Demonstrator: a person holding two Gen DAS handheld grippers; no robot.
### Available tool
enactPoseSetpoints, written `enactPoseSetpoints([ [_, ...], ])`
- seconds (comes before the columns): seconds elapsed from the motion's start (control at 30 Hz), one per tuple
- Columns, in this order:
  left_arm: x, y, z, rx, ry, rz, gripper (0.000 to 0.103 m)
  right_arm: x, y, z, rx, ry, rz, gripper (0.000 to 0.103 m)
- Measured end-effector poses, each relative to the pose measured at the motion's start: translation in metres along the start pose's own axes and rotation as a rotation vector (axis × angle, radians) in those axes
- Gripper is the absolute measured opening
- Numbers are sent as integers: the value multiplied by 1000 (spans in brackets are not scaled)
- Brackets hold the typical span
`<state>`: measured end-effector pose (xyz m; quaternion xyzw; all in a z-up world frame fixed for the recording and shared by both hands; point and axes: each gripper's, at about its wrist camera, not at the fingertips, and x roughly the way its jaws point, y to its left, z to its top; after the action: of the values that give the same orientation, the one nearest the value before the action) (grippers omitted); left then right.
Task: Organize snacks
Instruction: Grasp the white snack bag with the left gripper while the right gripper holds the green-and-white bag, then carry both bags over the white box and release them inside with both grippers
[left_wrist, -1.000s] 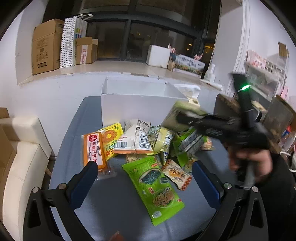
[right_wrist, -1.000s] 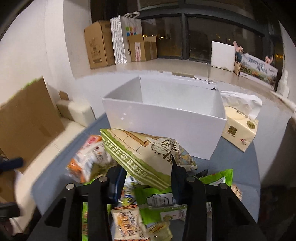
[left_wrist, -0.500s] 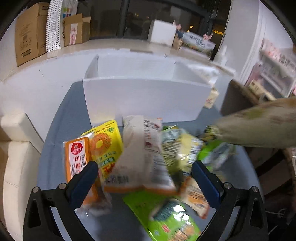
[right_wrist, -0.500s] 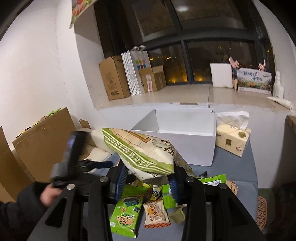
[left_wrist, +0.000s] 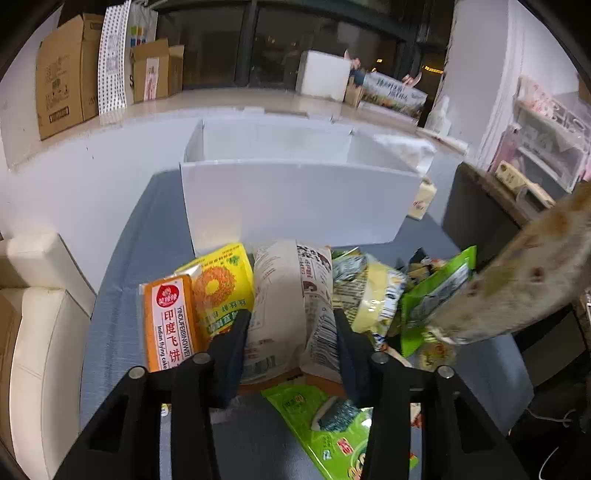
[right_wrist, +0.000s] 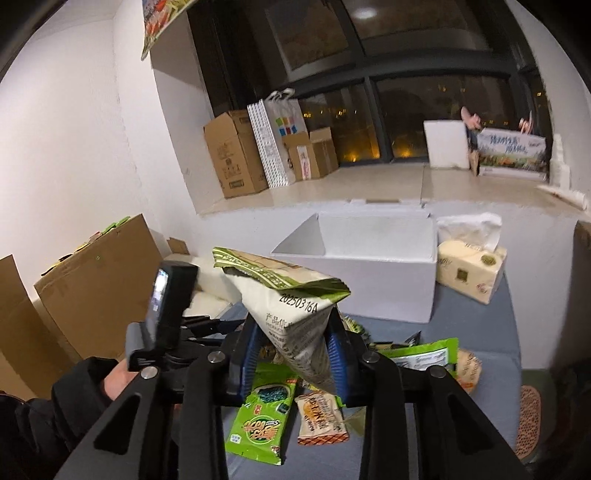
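Note:
My left gripper (left_wrist: 290, 325) is shut on a white snack bag (left_wrist: 286, 306) with a barcode, at the front of a pile of snacks on the grey table (left_wrist: 122, 295). My right gripper (right_wrist: 293, 343) is shut on a green-and-cream snack bag (right_wrist: 291, 295) and holds it up above the table; this bag also shows blurred at the right of the left wrist view (left_wrist: 517, 280). An open white box (left_wrist: 295, 192) stands behind the pile and also shows in the right wrist view (right_wrist: 365, 258).
An orange pack (left_wrist: 168, 325), a yellow pack (left_wrist: 218, 288) and green seaweed packs (left_wrist: 332, 424) lie around the left gripper. A tissue box (right_wrist: 469, 269) stands right of the white box. Cardboard boxes (right_wrist: 232, 155) sit on the window sill. A cream sofa (left_wrist: 37, 314) is left.
My left gripper has moved forward into the pile and shut on the white bag. My right gripper has lifted its green-and-cream bag higher and back from the white box.

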<state>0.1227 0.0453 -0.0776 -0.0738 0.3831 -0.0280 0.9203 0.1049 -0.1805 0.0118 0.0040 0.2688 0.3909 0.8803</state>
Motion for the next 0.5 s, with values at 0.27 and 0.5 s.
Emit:
enactPoseSetpoints([
  [0.27,-44,-8,0,28,-105,-28,40,10,5,9,-8,12,12,34],
  [0.5,-88,-12,32,46,-257,-33,40,8,3,44,-17,-33,6,34],
])
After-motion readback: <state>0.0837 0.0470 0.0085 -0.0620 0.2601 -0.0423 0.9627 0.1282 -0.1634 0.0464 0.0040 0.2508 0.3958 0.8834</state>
